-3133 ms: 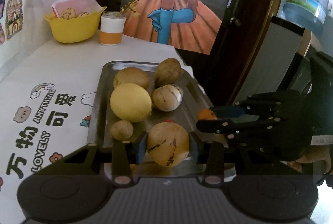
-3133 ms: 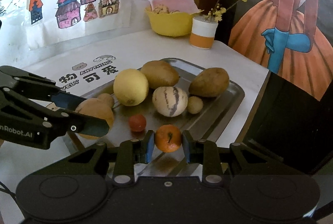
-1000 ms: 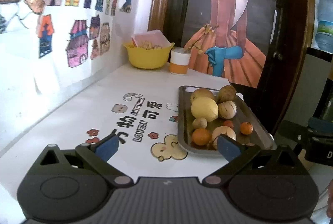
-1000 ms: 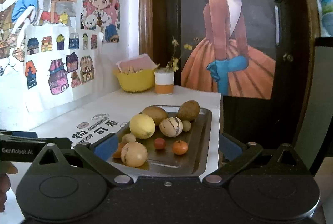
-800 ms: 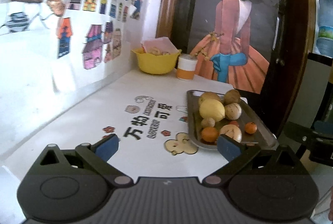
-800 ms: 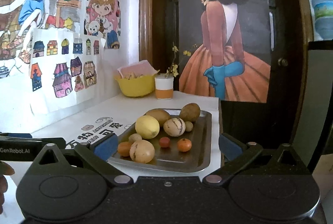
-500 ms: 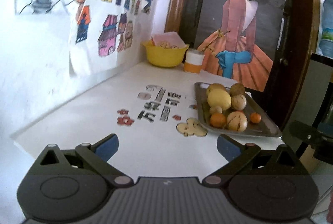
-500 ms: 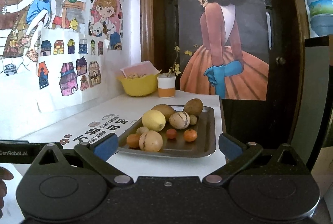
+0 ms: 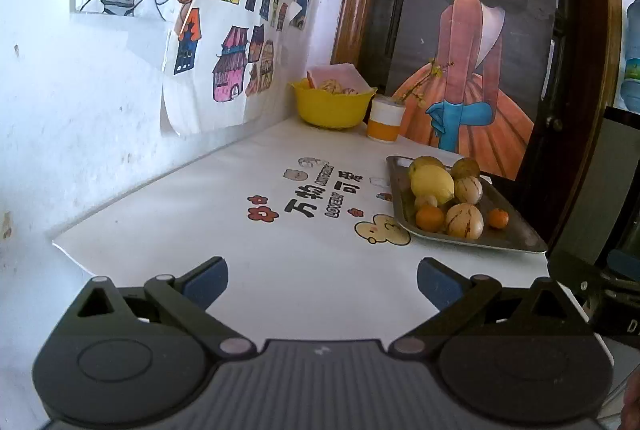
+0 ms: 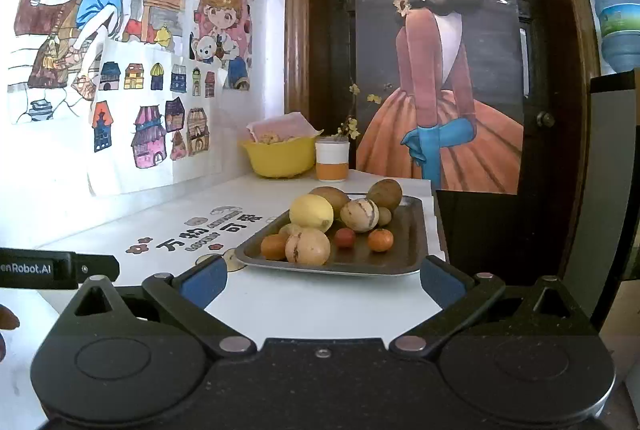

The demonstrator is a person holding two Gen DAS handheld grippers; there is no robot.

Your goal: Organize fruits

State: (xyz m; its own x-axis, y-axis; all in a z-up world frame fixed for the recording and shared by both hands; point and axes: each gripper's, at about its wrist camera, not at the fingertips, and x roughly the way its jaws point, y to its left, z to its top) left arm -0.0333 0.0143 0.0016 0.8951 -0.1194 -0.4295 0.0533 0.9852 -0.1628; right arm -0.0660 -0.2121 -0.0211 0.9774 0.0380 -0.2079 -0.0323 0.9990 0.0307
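A metal tray (image 9: 516,234) (image 10: 404,254) rests at the right side of the white table. On it lie several fruits: a yellow lemon (image 9: 432,183) (image 10: 311,212), a striped round melon (image 9: 464,221) (image 10: 307,247), two small oranges (image 9: 430,218) (image 9: 499,218) and a small red fruit (image 10: 345,237). My left gripper (image 9: 322,284) is open and empty over the table's near edge, well left of the tray. My right gripper (image 10: 323,280) is open and empty, just in front of the tray's near rim.
A yellow bowl (image 9: 330,106) (image 10: 280,156) and an orange-and-white cup (image 9: 385,124) (image 10: 332,164) stand at the table's far end by the wall. A dark door with a poster rises behind. The printed white tabletop (image 9: 280,230) stretches left of the tray.
Both grippers let go of their fruit, opened wide and drew back from the tray. The striped melon and an orange now lie on the tray. The left gripper also swung leftward.
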